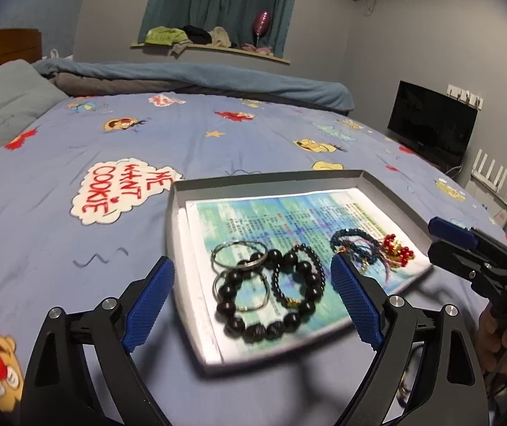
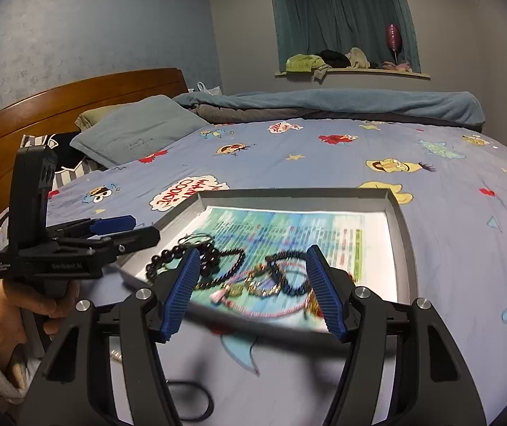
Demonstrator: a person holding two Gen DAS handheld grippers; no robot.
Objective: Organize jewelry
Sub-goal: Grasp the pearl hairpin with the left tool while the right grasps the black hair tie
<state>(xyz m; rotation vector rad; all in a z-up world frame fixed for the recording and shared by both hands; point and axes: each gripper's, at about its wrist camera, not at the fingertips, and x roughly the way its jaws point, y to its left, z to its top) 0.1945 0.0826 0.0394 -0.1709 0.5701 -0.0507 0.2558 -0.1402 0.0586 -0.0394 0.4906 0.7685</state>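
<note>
A grey tray (image 1: 175,220) lined with a printed sheet lies on the bed; it also shows in the right wrist view (image 2: 401,234). In it lie a large black bead bracelet (image 1: 271,323), a small-bead black bracelet (image 1: 315,266), silver rings (image 1: 239,254), a dark blue cord bracelet (image 1: 351,243) and a red and gold bead piece (image 1: 397,248). My left gripper (image 1: 253,301) is open and empty, its jaws spread over the black bracelets. My right gripper (image 2: 253,291) is open and empty over the cord bracelets (image 2: 282,277), and shows in the left wrist view (image 1: 448,241).
The bed has a blue cartoon-print cover (image 1: 111,149) with pillows (image 2: 136,127) and a rolled blanket (image 1: 218,78) at the far side. A wooden headboard (image 2: 76,106) stands on the left. A black monitor (image 1: 431,124) stands right of the bed.
</note>
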